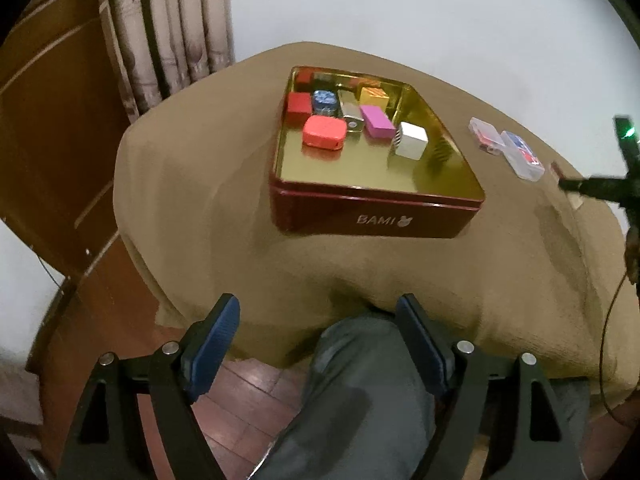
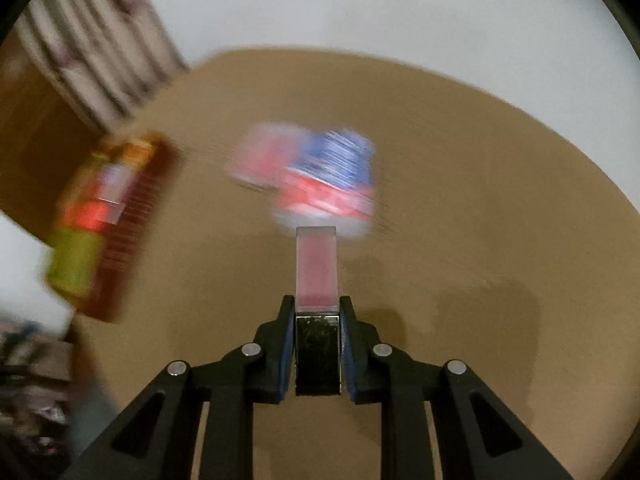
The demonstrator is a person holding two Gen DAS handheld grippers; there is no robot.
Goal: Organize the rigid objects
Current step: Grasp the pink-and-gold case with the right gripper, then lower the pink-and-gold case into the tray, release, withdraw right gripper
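The right gripper [image 2: 317, 312] clamped a clear card case [image 2: 317, 268] above the brown cloth [image 2: 460, 200]; only its blurred view showed this. The left gripper [image 1: 318, 344] hung spread wide and empty, nearer than the red tin [image 1: 376, 216]. Right of the tin lay two clear cases [image 1: 508, 148]; inside it sat small colored boxes [image 1: 324, 133].

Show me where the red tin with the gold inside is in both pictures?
Left wrist view: the red tin sits in the middle of the picture on the tan cloth, small boxes inside.
Right wrist view: the same tin is a blurred shape at the left edge.
Shared landmark: the clear plastic cases, right of the tin in both.
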